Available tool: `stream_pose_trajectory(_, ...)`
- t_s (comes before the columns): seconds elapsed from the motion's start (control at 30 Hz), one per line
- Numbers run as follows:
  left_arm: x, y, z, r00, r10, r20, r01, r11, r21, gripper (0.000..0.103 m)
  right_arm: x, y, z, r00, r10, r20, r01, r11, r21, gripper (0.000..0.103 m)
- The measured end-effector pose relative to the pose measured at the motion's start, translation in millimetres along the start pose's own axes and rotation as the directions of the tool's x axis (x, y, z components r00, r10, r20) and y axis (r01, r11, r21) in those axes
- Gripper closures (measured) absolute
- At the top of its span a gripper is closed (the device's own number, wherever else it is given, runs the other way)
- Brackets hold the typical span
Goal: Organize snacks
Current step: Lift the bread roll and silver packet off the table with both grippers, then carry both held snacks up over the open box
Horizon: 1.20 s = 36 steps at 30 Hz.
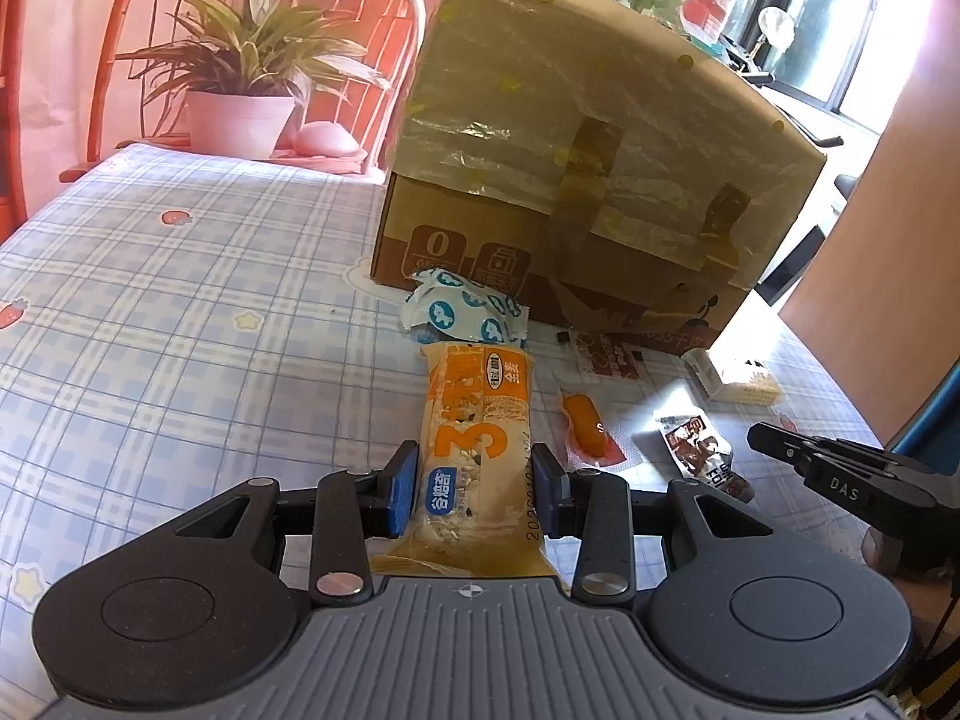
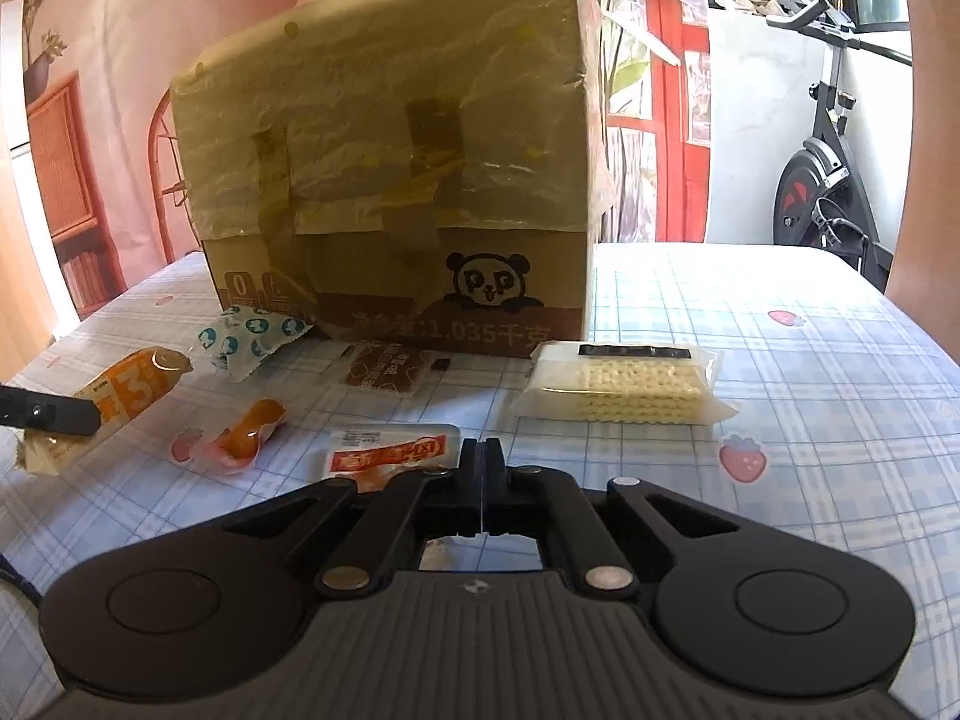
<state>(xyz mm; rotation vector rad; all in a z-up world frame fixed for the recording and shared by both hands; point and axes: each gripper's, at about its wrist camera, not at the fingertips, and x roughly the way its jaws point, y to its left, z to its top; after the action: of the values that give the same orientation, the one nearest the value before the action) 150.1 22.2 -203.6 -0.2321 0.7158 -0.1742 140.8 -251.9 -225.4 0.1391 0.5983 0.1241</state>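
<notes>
Fingers [image 1: 403, 485] of left gripper [image 1: 474, 483] level, clamping orange snack bar [image 1: 480, 420].

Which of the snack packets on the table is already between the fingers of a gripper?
The long orange bar packet, printed with a big 3: the left gripper has closed on its sides. The other snacks lie loose on the tablecloth, and the right gripper is shut, empty.

A cardboard box [image 2: 390, 180] is positioned on the table [image 2: 780, 360] at the far side, with the snacks laid out on the near side of it. In the right wrist view, a cracker pack [image 2: 624, 390] is placed near the box's right corner, a patterned sachet [image 2: 249, 339] near its left corner, and a flat packet [image 2: 381, 372] between them. Nearer, from left to right, a cereal bar [image 2: 120, 402], a small sausage [image 2: 249, 426] and a sealed pouch [image 2: 390, 450] are located.
</notes>
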Motion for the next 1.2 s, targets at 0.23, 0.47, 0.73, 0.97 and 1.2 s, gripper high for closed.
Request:
stream_pose_trajectory(0.23,0,-1,-1,1.0,-0.008,0.001,0.008,1.0,0.001,0.062,3,6,4,0.997,0.05,-0.065,-0.05,0.999,0.009,0.066)
stream_pose_trajectory(0.47,-2,1,-1,1.0,-0.007,0.007,0.007,1.0,-0.009,0.062,21,16,5,0.986,0.074,-0.151,-0.078,0.997,-0.022,0.051)
stream_pose_trajectory(0.73,-1,0,-1,1.0,-0.013,0.006,0.013,1.0,-0.015,0.062,23,31,3,0.988,0.025,-0.155,-0.043,0.993,-0.114,0.047)
stream_pose_trajectory(0.97,-6,4,-1,1.0,-0.01,0.02,0.01,1.0,-0.023,0.062,18,42,3,0.991,0.029,-0.129,-0.051,0.985,-0.164,0.066)
stream_pose_trajectory(1.2,-12,0,6,0.999,-0.006,0.048,0.007,1.0,-0.003,0.062,-4,38,13,0.999,0.014,-0.03,-0.018,0.992,-0.124,0.066)
